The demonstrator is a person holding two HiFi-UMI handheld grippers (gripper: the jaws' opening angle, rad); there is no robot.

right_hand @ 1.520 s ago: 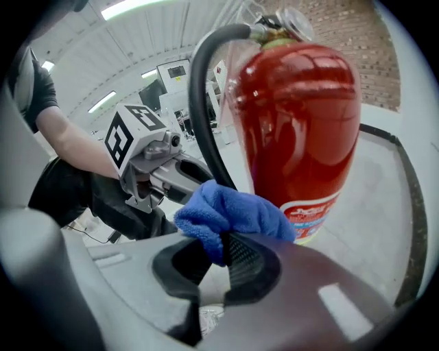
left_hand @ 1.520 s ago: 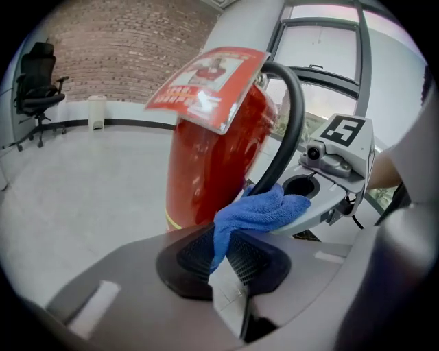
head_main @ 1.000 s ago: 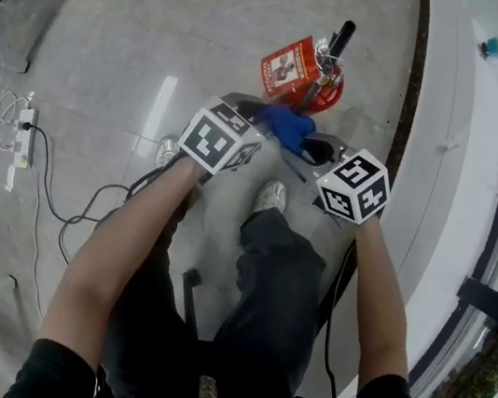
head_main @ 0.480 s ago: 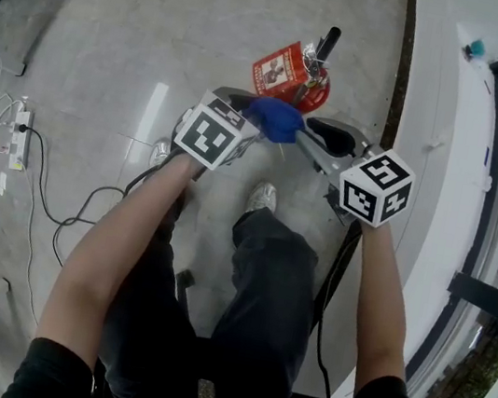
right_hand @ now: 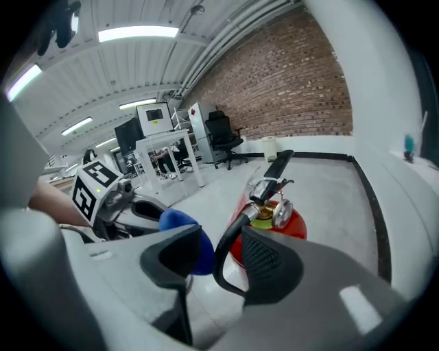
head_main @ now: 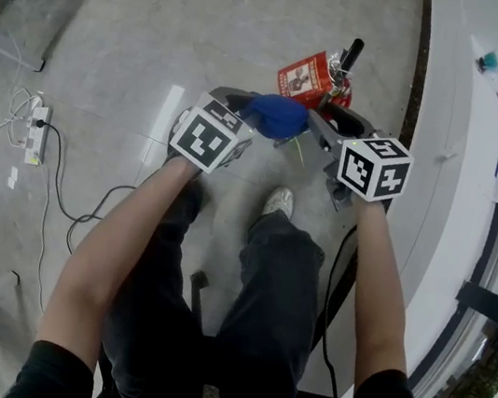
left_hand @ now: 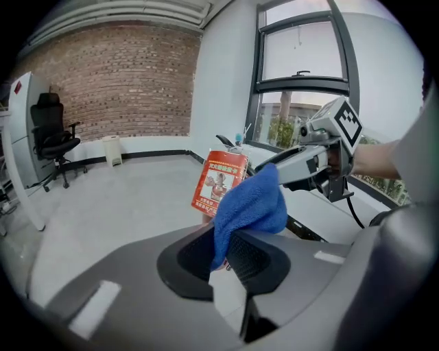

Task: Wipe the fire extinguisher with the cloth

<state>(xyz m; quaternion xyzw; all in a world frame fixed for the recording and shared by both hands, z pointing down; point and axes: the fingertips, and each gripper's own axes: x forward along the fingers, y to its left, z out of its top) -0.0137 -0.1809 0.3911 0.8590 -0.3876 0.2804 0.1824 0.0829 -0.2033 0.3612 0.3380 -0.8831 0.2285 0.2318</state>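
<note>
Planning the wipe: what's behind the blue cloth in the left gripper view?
A red printed card on the red fire extinguisher; the blue cloth covers its cylinder.

Red extinguisher (head_main: pixel 336 91) stood upright on floor, tagged; blue cloth (head_main: pixel 277 116) bunched in left gripper (left_hand: pixel 223 252), near it.
</note>
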